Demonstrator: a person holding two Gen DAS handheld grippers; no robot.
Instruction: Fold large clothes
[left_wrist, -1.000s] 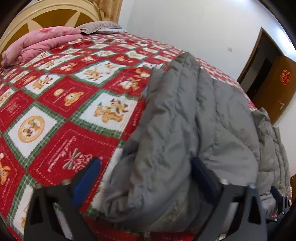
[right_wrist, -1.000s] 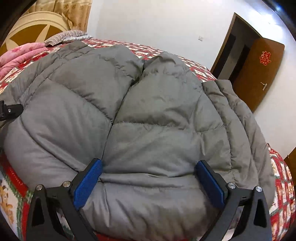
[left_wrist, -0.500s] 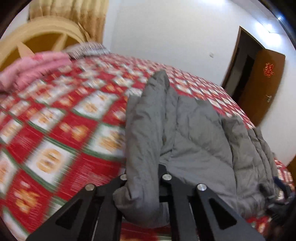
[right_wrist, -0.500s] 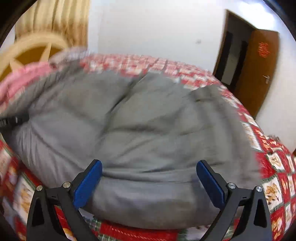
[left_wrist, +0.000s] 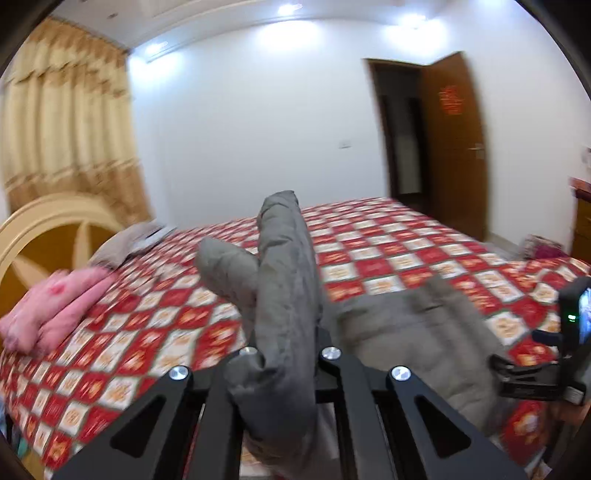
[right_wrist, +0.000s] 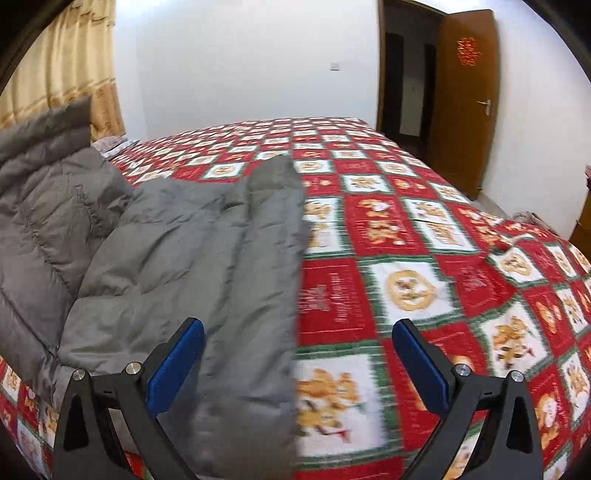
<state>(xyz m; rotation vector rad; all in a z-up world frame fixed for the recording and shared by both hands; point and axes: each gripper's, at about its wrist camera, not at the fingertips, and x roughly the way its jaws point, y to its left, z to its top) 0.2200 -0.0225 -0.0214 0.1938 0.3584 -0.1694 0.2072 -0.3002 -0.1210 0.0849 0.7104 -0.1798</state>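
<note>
One grey padded jacket (left_wrist: 284, 295) lies at the near edge of the bed (right_wrist: 406, 229), one fold raised by the left tool (left_wrist: 282, 373), clamped tight on it and aimed slightly downward. The slick, bulky fabric may slip free, or the lifted part may drag the rest askew. The right tool (right_wrist: 297, 363) hangs wide open, empty, over the jacket's right edge, angled downward.

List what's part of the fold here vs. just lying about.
In play:
- grey padded jacket
- left gripper, jaws shut on a jacket fold
- right gripper, jaws open, empty

Bystanders:
- patterned bedspread
- pink blanket
- grey pillow
- headboard
- curtains
- door
</note>
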